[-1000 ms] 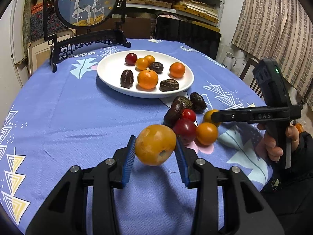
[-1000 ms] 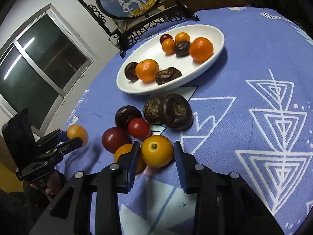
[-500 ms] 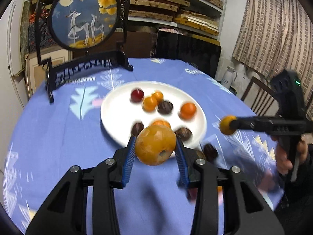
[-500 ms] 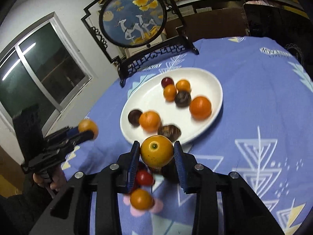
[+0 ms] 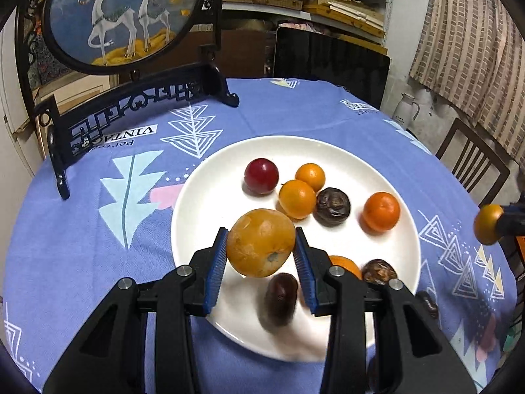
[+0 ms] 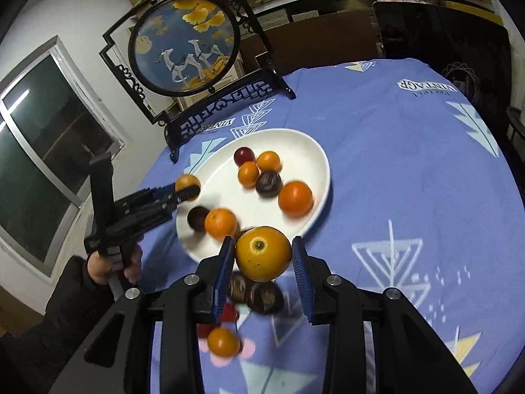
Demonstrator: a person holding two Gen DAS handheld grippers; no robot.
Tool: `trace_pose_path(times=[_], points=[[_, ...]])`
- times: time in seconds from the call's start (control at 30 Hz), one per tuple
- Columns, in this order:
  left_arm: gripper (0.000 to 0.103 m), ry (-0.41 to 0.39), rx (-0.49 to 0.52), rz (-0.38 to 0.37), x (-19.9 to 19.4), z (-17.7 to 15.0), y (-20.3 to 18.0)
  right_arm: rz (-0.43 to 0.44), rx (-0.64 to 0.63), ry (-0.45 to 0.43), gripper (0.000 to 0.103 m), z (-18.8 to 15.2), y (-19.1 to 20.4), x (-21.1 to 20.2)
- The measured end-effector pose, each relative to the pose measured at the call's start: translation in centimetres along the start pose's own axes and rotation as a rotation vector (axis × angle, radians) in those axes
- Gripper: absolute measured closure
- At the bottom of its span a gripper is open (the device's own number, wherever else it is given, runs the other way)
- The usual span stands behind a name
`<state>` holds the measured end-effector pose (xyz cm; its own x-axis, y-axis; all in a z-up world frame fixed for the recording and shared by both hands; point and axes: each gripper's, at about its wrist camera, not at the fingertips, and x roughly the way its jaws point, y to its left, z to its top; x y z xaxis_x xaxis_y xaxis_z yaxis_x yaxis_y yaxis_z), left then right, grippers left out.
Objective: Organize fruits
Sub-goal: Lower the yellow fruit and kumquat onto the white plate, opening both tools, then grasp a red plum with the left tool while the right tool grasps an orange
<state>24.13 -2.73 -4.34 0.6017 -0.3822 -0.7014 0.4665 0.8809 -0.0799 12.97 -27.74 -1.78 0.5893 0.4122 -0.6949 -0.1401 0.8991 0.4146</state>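
Observation:
My left gripper (image 5: pixel 261 246) is shut on a dull yellow-orange fruit (image 5: pixel 261 243) and holds it above the near part of the white plate (image 5: pixel 210 203). On the plate lie a red plum (image 5: pixel 261 176), several oranges and several dark wrinkled fruits. My right gripper (image 6: pixel 263 256) is shut on a brighter yellow-orange fruit (image 6: pixel 263 252), held in the air just off the plate's (image 6: pixel 305 151) near rim. Below it a small orange (image 6: pixel 223 341), red fruits and dark fruits (image 6: pixel 259 294) lie on the blue cloth. The left gripper (image 6: pixel 188 190) shows at the plate's left edge.
A round deer screen on a black carved stand (image 5: pixel 124 16) stands behind the plate. A dark panel (image 5: pixel 328 62) and a wooden chair (image 5: pixel 472 164) border the table's far and right sides. A window (image 6: pixel 32 164) is at the left. A sleeved hand (image 6: pixel 111 262) grips the left tool.
My left gripper carried its fruit from over the bare cloth to above the plate. My right gripper lifted its fruit off the pile and rose towards the plate.

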Motion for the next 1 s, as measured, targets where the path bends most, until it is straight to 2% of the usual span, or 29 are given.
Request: trace_pose_path(times=[0.07, 0.13, 0.17, 0.2, 0.23, 0.33, 0.43, 0.53, 0.63, 0.73, 0.8, 0.9, 1.0], points=[[0.063, 0.016, -0.006, -0.001, 0.7, 0.1, 0.3, 0.002, 0.003, 0.012, 0.067, 0.8, 0.2, 2.2], [0.047, 0.015, -0.019, 0.008, 1.0, 0.1, 0.6, -0.009, 0.016, 0.034, 0.066, 1.5, -0.1, 4.8], [0.032, 0.003, -0.025, 0.019, 0.8, 0.0, 0.6, -0.015, 0.026, 0.049, 0.059, 1.6, -0.2, 5.8], [0.027, -0.022, -0.035, 0.036, 0.1, 0.1, 0.7, -0.02, 0.03, 0.053, 0.052, 1.6, -0.2, 6.1], [0.026, -0.037, -0.037, 0.037, -0.6, 0.1, 0.7, -0.025, 0.033, 0.035, 0.041, 1.3, 0.0, 6.0], [0.026, -0.068, -0.001, 0.024, -3.1, -0.7, -0.2, -0.029, -0.002, 0.01, 0.041, 0.0, 0.3, 4.5], [0.025, -0.078, 0.088, 0.012, -5.5, -3.1, -2.3, -0.044, -0.031, -0.019, 0.04, -2.0, -0.1, 2.2], [0.025, -0.061, 0.168, -0.021, -7.3, -6.4, -4.8, -0.056, -0.017, -0.004, 0.04, -4.7, -1.6, 1.2], [0.025, -0.023, 0.205, -0.069, -8.3, -9.3, -6.8, -0.077, -0.001, 0.027, 0.04, -7.1, -2.7, 1.0], [0.025, -0.006, 0.212, -0.084, -9.3, -11.4, -8.0, -0.051, 0.01, 0.076, 0.04, -9.2, -2.8, 1.2], [0.025, 0.008, 0.209, -0.07, -9.6, -12.5, -8.4, -0.034, -0.029, 0.09, 0.04, -10.1, -1.8, 1.0], [0.025, 0.029, 0.185, -0.058, -9.8, -13.6, -8.3, 0.001, -0.141, 0.108, 0.04, -11.6, 0.8, 1.1], [0.025, 0.052, 0.148, -0.028, -9.8, -14.7, -7.5, -0.017, -0.237, 0.126, 0.041, -12.8, 2.9, 1.8]])
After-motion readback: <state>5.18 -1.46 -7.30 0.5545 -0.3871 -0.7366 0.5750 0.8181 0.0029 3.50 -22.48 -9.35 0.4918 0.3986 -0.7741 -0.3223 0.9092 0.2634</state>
